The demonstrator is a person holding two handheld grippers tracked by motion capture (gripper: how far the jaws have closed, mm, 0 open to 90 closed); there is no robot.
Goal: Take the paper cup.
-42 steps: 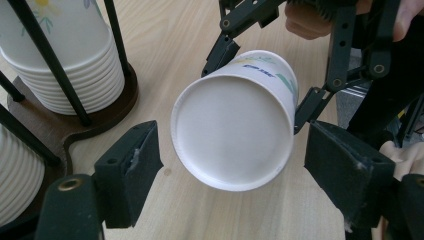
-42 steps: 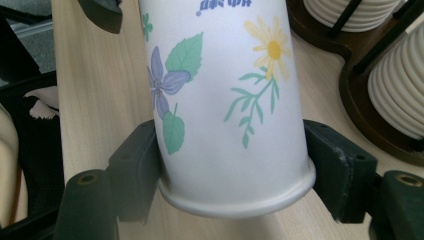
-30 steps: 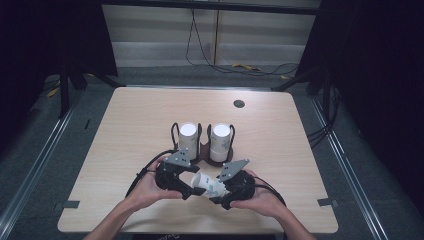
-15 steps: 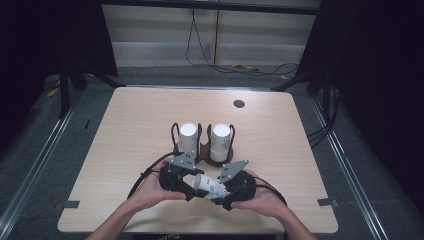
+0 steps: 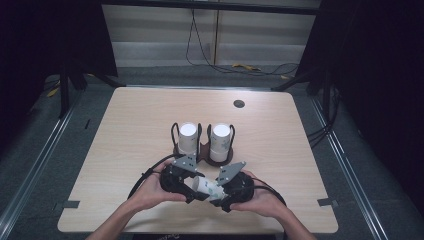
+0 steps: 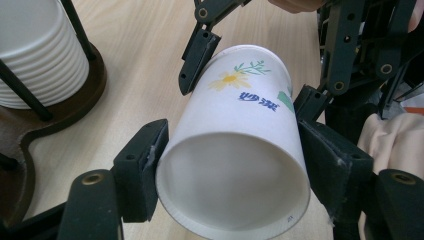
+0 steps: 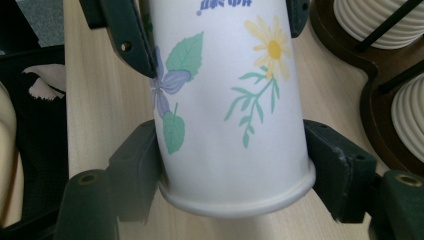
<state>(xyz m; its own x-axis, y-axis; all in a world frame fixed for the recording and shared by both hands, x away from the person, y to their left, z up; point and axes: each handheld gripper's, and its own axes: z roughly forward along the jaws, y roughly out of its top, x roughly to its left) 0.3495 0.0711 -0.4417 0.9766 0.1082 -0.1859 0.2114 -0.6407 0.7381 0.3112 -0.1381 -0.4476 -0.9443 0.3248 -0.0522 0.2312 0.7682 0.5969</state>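
A white paper cup (image 5: 208, 187) printed with a yellow daisy, green leaves and blue lettering lies on its side just above the desk (image 5: 130, 125), held between the two tools near the desk's front edge. In the left gripper view its base end faces the camera, a recessed round bottom inside a thin rim, and the left tool (image 6: 230, 170) has its black jaws on either side of that end; they have just been closing and their pads now press the cup's wall. In the right gripper view the right tool (image 7: 232, 170) is clenched on the cup just above its rolled lip, one jaw on each flank. The cup's wall is smooth and matt, tapering slightly from lip to base.

Beyond the tools stands a dark holder (image 5: 202, 150) with thin black wire uprights, carrying two stacks of white cups (image 5: 188, 136) whose rims form ribbed rings. The desk is pale wood-grain laminate with rounded corners and a small dark round hole (image 5: 239, 104) near its far edge.
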